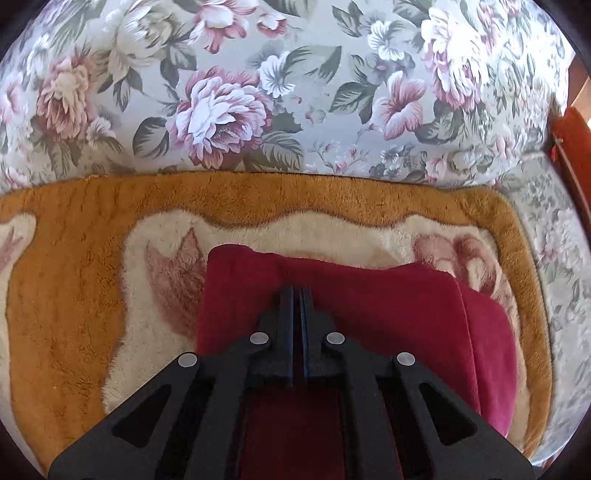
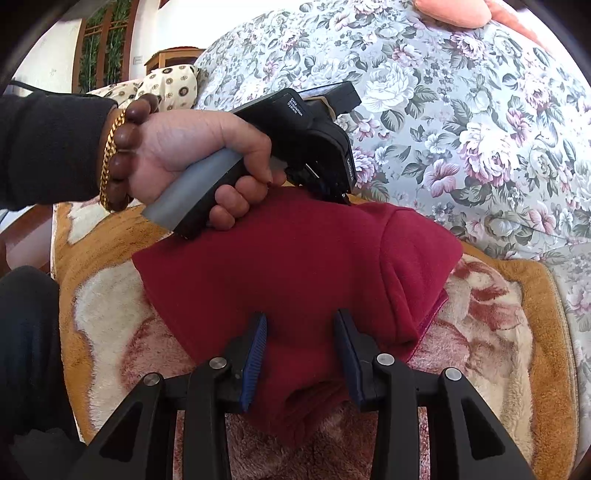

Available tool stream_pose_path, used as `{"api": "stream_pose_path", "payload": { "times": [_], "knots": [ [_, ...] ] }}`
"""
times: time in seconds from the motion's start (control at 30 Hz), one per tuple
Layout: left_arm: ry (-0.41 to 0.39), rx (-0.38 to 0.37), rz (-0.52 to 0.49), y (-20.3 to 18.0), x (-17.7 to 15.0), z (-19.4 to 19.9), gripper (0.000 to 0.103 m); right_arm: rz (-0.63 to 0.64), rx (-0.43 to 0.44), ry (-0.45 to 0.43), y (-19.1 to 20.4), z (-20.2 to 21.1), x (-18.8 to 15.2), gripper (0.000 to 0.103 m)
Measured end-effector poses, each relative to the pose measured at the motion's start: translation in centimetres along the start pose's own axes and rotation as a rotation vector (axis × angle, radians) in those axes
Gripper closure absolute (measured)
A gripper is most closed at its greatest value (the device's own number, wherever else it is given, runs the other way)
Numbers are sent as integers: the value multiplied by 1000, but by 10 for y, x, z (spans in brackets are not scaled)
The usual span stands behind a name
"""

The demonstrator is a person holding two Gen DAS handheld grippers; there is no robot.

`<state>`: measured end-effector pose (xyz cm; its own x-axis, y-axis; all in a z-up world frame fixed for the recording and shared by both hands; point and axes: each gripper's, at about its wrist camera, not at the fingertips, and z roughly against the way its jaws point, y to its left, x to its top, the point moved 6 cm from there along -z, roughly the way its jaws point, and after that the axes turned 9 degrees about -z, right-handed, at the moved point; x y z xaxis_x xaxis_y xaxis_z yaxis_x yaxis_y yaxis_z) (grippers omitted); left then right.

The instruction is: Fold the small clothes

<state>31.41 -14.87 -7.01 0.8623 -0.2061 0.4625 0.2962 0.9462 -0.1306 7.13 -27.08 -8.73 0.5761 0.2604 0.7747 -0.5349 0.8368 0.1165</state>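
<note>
A dark red fleece garment (image 1: pixel 369 314) (image 2: pixel 295 258) lies partly folded on a plush orange and cream blanket (image 1: pixel 74 295) (image 2: pixel 498 314). My left gripper (image 1: pixel 297 290) is shut, and its tips pinch the garment's upper layer at a crease. In the right wrist view a hand (image 2: pixel 192 155) holds that left gripper (image 2: pixel 341 195), pointing steeply down at the garment's far edge. My right gripper (image 2: pixel 301 317) sits at the near corner. Its jaws stand partly apart, and a thick bunch of the red cloth fills the gap between the blue pads (image 2: pixel 255 350).
The floral sofa back (image 1: pixel 295 92) (image 2: pixel 461 129) rises right behind the blanket. A dark-clothed leg (image 2: pixel 29 332) is at the left edge. A patterned cushion (image 2: pixel 170 85) and a wooden table (image 2: pixel 173 55) stand far left. An orange cushion (image 2: pixel 454 11) lies on top of the sofa.
</note>
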Motion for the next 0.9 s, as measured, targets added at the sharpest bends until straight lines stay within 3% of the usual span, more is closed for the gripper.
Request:
{"api": "stream_pose_path", "payload": {
  "times": [0.07,0.2,0.3,0.37,0.47,0.57,0.67,0.73,0.9],
  "knots": [
    [-17,-11,-2,-4,1,17,101,3,-6,-1,0,1,0,66],
    [-156,-107,-20,-12,-22,75,98,21,-18,30,5,8,4,64],
    [-188,-187,-40,-24,-60,98,94,-137,107,71,-9,28,26,65],
    [-186,-220,-38,-30,-84,97,94,-241,73,-27,-33,44,57,65],
    [-183,-205,-51,-37,-106,85,94,-307,-62,-58,-60,34,92,65],
    [-202,-205,-40,-38,-112,78,92,-304,-79,-15,-67,-3,118,65],
    [-215,-203,-43,-36,-118,77,92,-322,-116,102,-80,-49,113,65],
    [-222,-193,-70,-40,-119,74,92,-364,-151,247,-94,-78,86,64],
    [-193,-191,-80,-38,-115,81,91,-465,-96,174,-108,-53,92,65]
  ]
}}
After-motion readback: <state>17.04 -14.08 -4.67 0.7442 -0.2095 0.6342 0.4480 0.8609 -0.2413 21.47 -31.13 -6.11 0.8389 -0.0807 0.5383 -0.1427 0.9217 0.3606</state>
